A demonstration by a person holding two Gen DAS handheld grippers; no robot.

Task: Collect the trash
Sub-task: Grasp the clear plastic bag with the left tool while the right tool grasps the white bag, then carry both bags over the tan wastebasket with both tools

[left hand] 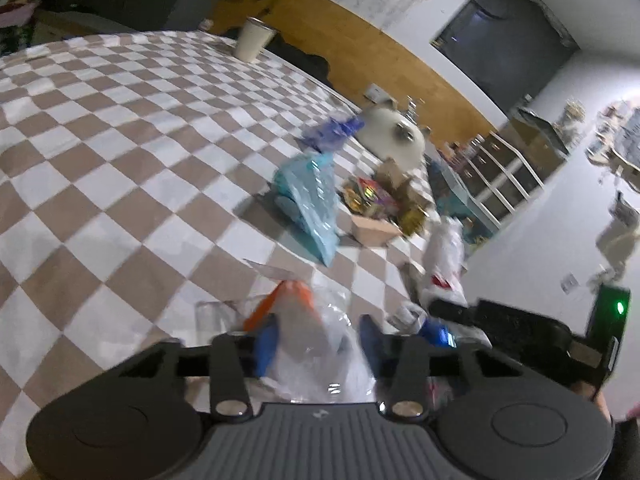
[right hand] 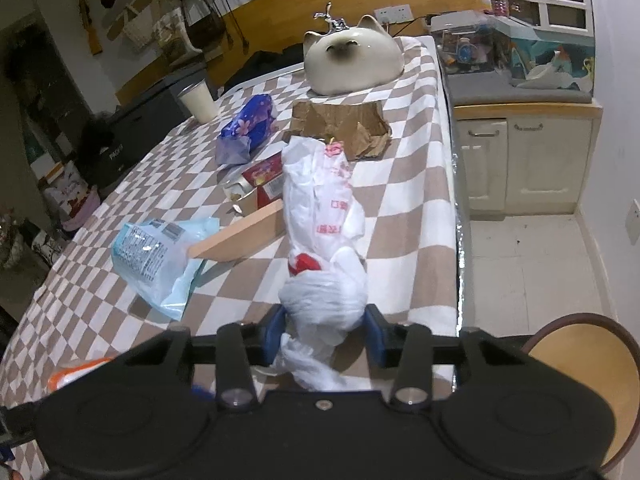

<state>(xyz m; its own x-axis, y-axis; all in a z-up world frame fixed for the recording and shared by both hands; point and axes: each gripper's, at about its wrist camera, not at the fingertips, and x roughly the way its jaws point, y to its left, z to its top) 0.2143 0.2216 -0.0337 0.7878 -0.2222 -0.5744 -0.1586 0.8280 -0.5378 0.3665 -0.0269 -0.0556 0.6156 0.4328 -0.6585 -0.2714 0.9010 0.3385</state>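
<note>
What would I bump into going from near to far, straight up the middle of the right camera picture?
Tool → white plastic bag → torn brown cardboard → cat-shaped ceramic thing.

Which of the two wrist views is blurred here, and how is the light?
Left wrist view: motion-smeared, the light blue bag and clear plastic wrapper soft, room dim. Right wrist view: sharp, print on the white plastic bag readable, fisheye bending the checkered tablecloth.
</note>
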